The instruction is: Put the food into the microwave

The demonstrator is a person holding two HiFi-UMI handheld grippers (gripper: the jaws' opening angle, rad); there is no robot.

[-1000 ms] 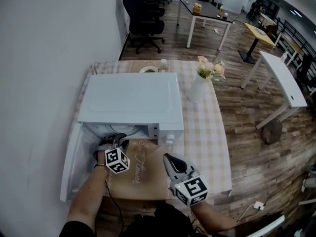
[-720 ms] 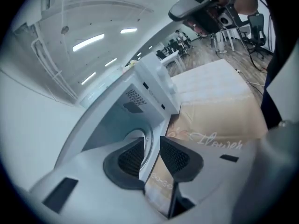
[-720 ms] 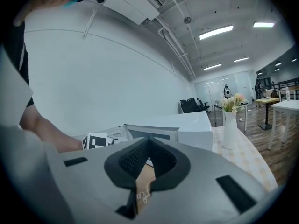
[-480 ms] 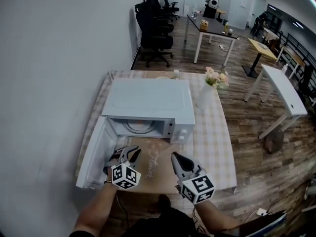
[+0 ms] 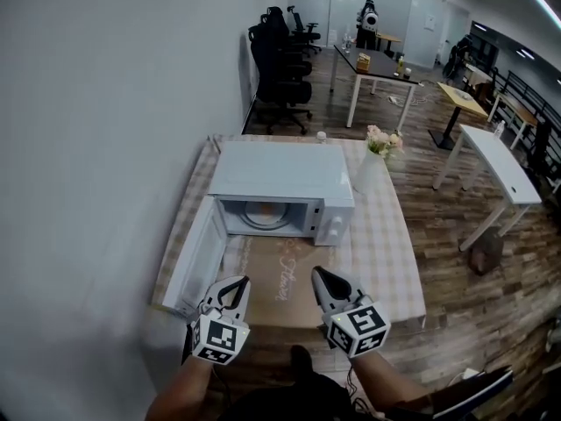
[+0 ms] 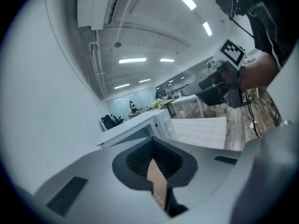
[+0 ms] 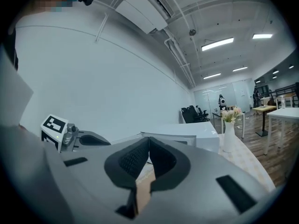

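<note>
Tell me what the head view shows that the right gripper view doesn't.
Only the head view: the microwave's open door, swung left, and the dish inside.

Only the right gripper view: the ceiling lights and the right gripper's jaws up close, together with nothing held.

Both: the microwave's white top, the vase of flowers, the office chairs and the left gripper.
</note>
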